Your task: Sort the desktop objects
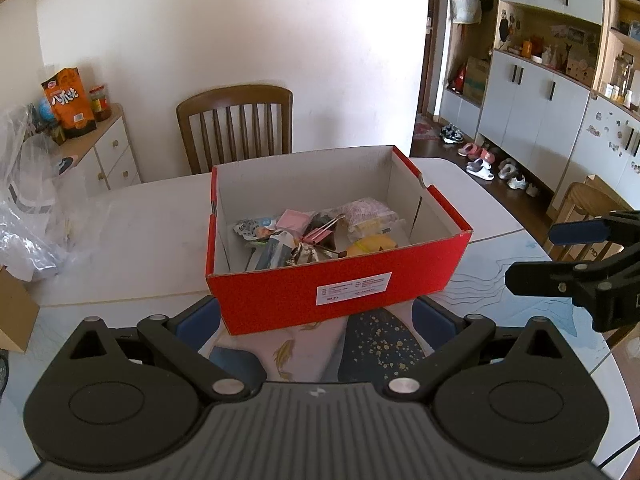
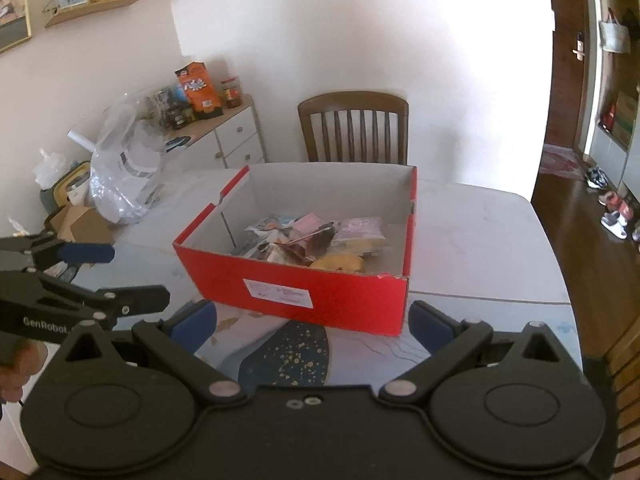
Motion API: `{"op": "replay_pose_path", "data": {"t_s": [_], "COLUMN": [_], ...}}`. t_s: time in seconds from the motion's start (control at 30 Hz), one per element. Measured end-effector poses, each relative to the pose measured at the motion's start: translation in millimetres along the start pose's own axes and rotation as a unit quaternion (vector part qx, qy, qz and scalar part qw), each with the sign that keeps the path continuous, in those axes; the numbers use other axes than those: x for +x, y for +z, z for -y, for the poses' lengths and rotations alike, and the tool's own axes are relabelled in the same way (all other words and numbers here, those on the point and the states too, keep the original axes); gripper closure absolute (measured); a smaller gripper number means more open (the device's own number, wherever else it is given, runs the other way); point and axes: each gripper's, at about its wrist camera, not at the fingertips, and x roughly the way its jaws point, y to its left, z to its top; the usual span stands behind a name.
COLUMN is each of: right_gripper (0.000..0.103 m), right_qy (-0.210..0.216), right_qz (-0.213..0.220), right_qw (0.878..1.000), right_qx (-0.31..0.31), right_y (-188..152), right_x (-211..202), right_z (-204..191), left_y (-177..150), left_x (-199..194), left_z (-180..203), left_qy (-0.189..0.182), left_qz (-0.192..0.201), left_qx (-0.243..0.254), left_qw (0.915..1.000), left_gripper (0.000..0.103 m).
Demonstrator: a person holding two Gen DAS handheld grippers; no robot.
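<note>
A red cardboard box [image 1: 340, 292] [image 2: 296, 292] stands open-topped on the table. Inside lie several small items: a pink packet [image 1: 291, 219], a patterned pouch [image 1: 366, 210] [image 2: 360, 227], something yellow [image 1: 372, 245] [image 2: 338, 263] and crumpled wrappers. My left gripper [image 1: 316, 320] is open just in front of the box's near wall, with nothing between its blue pads. In the right wrist view my right gripper [image 2: 312, 322] is likewise open and holds nothing, near the box's front corner. Each gripper shows in the other's view: the right gripper [image 1: 560, 254] and the left gripper [image 2: 116, 276], both open.
A patterned mat [image 1: 372, 344] [image 2: 280, 352] covers the near part of the white table [image 1: 140, 240]. A wooden chair [image 1: 236, 128] [image 2: 354, 128] stands behind the table. A clear plastic bag [image 1: 32, 208] [image 2: 124, 176] and a brown carton [image 2: 80, 222] sit at the left. A white cabinet [image 1: 112, 152] holds snacks.
</note>
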Motion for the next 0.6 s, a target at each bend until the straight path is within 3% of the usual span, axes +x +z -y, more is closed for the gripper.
{"op": "replay_pose_path", "data": {"t_s": [0.2, 0.6], "right_gripper": [0.001, 0.001], "right_qy": [-0.02, -0.016], "right_qz": [0.001, -0.001], "right_qw": [1.0, 1.0], "right_qx": [0.005, 0.01], "right_y": [10, 11], "right_x": [5, 7], "right_z": [-2, -4], "left_y": [7, 12], "left_x": [4, 3], "left_z": [-1, -3], "left_qy": [0.003, 0.001], "left_qz": [-0.006, -0.003], "left_qx": [-0.002, -0.001], "left_qw": [1.0, 1.0], "left_gripper": [0.001, 0.001]}}
